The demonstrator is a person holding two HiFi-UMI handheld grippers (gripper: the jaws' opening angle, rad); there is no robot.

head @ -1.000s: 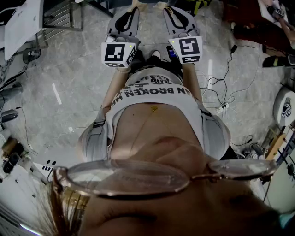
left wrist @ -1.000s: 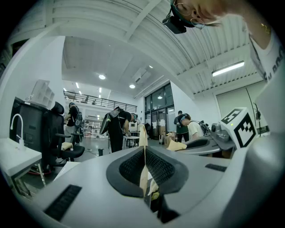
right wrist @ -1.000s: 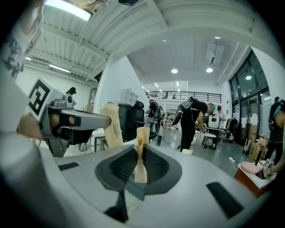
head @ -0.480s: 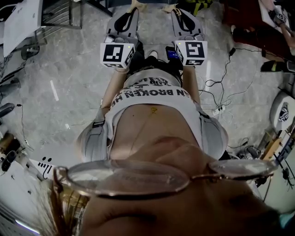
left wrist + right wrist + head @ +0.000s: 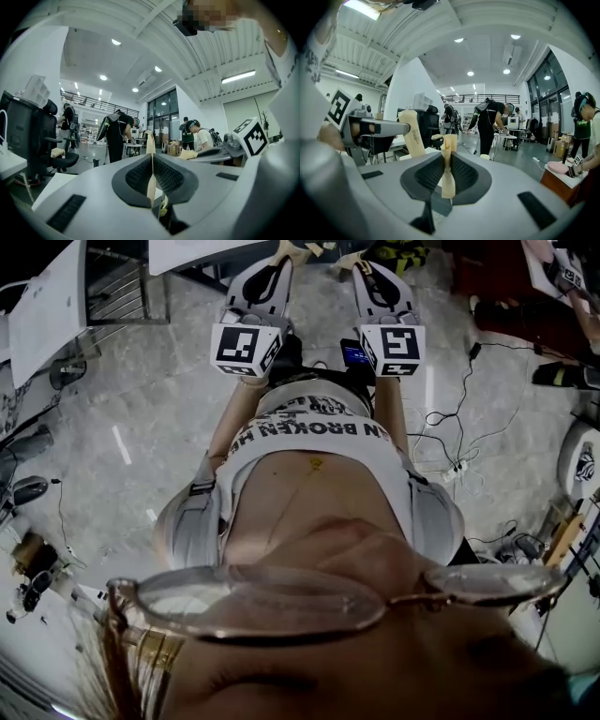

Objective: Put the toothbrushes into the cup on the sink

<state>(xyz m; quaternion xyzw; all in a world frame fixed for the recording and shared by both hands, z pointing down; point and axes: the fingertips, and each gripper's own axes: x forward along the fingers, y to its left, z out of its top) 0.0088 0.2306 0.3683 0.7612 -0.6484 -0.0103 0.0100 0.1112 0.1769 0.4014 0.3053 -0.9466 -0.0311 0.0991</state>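
No toothbrush, cup or sink shows in any view. In the head view I hold both grippers out level in front of my body, above a grey stone floor. My left gripper [image 5: 284,251] has its tan pads pressed flat together with nothing between them [image 5: 151,140]. My right gripper [image 5: 349,259] also has its tan pads meeting at the tips, and I see nothing held [image 5: 449,143]. Each gripper shows in the other's view: the right one's marker cube [image 5: 251,136], and the left one's tan finger [image 5: 412,133].
This is an open workshop hall. A white table [image 5: 56,306] and a metal rack stand at the upper left. Cables and a power strip [image 5: 453,468] lie on the floor to the right. An office chair [image 5: 56,140] and several people at tables stand farther off.
Both grippers have moved forward, toward the top of the head view, and the floor has slid by beneath them. A white table edge has come into view at the top. The jaws look unchanged.
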